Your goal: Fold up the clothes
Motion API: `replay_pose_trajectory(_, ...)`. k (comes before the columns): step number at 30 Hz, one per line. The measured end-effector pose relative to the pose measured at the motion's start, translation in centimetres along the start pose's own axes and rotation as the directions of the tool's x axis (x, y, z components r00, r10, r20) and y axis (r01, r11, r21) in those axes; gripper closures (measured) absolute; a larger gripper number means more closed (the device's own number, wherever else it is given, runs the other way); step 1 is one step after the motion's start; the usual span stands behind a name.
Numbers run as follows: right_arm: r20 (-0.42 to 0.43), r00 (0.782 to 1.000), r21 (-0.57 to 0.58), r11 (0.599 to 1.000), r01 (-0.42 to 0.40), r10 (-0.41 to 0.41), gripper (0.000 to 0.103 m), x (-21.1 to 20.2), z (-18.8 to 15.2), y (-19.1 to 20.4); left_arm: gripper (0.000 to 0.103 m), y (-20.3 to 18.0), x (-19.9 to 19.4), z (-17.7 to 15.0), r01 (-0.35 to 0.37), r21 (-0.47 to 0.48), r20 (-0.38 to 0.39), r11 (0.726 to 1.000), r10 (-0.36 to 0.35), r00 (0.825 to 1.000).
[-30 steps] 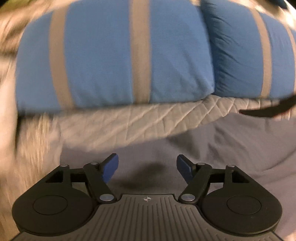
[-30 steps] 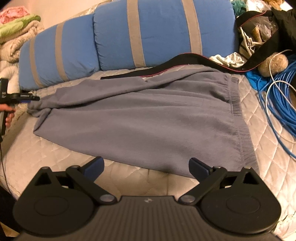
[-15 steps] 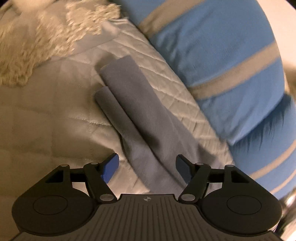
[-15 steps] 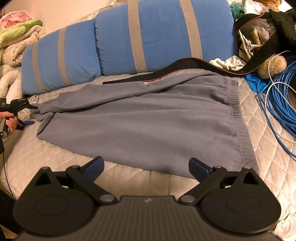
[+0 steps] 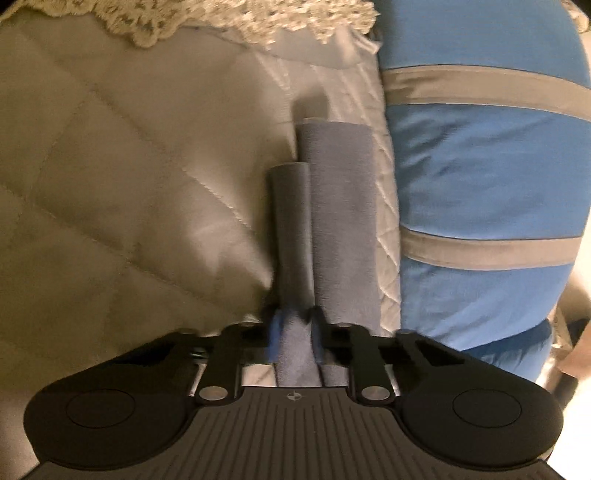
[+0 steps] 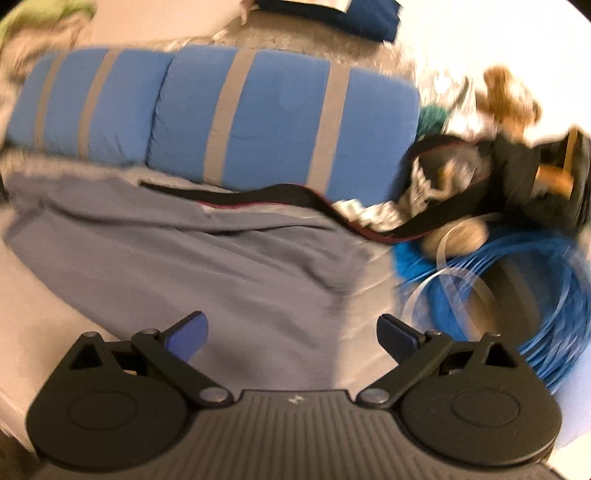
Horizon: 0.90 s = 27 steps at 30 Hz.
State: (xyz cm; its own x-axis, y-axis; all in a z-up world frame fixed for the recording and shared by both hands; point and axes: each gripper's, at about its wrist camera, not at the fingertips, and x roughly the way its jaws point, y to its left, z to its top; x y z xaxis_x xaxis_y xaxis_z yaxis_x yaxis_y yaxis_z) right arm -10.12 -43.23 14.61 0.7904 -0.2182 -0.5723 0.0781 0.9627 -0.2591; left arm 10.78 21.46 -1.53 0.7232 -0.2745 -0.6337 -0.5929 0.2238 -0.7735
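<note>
The left gripper (image 5: 294, 334) is pinching one leg end of the grey sweatpants (image 5: 317, 221), its blue-padded jaws drawn in tight on the narrower strip of fleece, while the wider leg end is lying alongside it, just to the right, on the quilted cream bedspread (image 5: 129, 184). Both grey strips are stretching straight away from the camera, and a blue pillow with grey stripes (image 5: 480, 184) is sitting just beside them on the right. A fringed cream blanket (image 5: 221, 18) is showing at the top edge of that view. The right gripper (image 6: 291, 332) is hovering above the grey sweatpants (image 6: 192, 266) with its jaws spread wide and holding nothing; the picture is blurred. In that view the garment is lying spread out flat across the bed, in front of the blue striped pillows (image 6: 258, 118), with a black strap (image 6: 277, 195) running along its far edge. To the right of the garment a coil of blue cable (image 6: 535, 295) is resting on the bed, and a brown stuffed toy (image 6: 509, 96) is sitting among a dark jumble of belongings behind it.
</note>
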Motion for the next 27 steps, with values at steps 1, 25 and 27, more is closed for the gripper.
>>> replay_pose_trajectory(1, -0.007, 1.0, -0.048, 0.999, 0.02, -0.021, 0.002, 0.0, -0.3, -0.4, 0.098, -0.1, 0.1, 0.0, -0.007, 0.013, 0.0, 1.0, 0.007, 1.0)
replay_pose_trajectory(25, 0.175, 0.984, -0.895, 0.412, 0.171, -0.028, 0.01, 7.4, -12.9, 4.7, 0.099, -0.8, -2.0, -0.7, -0.08, 0.078, 0.038, 0.994, 0.077, 0.996)
replay_pose_trajectory(27, 0.169, 0.986, -0.916, 0.369, 0.16, -0.009, 0.034, 7.8, -13.4, 4.9, 0.099, -0.5, -1.9, -0.7, -0.088, 0.071, 0.036, 0.994, 0.086, 0.996)
